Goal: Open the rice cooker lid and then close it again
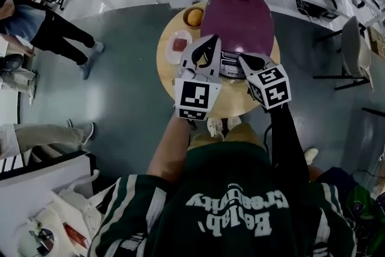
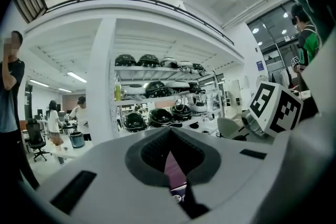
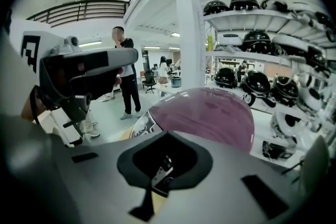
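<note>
Grippers poised over a rice cooker (image 1: 233,64) on a round wooden table (image 1: 231,104), its plum-coloured lid (image 1: 237,18) down and the opening step not yet begun. The left gripper (image 1: 203,50) and the right gripper (image 1: 255,62) hang side by side just above the cooker's near edge, where the silver control panel faces the person. Each gripper's own view shows its jaws drawn together with nothing held, only a slit of the cooker visible past them. A small bowl (image 1: 193,17) of something orange and a white plate (image 1: 178,45) with a red item sit just beside the cooker on its left. The domed lid looks glossy and rigid, likely too slick and broad to pinch across. By its shape it should be light and hinged at the far side, so the sensible hold is at the front lip above the panel, where a release catch would be expected, though none can be made out. The cooker body seems heavy enough to stay put under a push, yet a hard shove could slide it toward the dishes.
</note>
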`<move>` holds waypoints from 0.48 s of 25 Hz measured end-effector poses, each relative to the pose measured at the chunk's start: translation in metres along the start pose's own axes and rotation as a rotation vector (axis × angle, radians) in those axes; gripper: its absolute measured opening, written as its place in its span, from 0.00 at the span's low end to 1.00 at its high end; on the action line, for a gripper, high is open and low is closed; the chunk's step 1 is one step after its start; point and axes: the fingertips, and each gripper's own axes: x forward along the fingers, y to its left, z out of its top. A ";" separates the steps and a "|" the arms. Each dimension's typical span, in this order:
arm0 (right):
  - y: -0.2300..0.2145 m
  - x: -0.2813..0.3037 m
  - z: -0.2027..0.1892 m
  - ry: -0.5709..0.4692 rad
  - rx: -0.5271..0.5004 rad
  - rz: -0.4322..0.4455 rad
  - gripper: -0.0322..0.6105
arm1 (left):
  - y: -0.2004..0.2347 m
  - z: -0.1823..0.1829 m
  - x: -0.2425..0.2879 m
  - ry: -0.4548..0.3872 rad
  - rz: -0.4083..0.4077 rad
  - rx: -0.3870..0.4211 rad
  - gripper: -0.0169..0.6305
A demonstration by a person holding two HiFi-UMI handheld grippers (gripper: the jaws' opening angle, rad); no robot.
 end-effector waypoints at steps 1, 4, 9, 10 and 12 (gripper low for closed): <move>0.001 0.001 -0.002 0.005 0.003 -0.003 0.06 | -0.001 -0.001 -0.001 0.002 -0.004 0.002 0.03; 0.002 0.006 -0.005 0.020 0.018 -0.013 0.06 | 0.001 -0.001 -0.005 0.003 -0.008 0.000 0.03; 0.002 0.013 -0.005 0.036 0.031 -0.023 0.06 | 0.004 -0.001 -0.007 0.001 -0.009 -0.015 0.03; 0.002 0.013 -0.005 0.035 0.040 -0.024 0.06 | 0.004 -0.002 -0.007 0.002 -0.012 -0.014 0.03; 0.001 0.012 -0.005 0.025 0.073 -0.023 0.06 | 0.003 -0.003 -0.008 0.004 -0.016 -0.013 0.02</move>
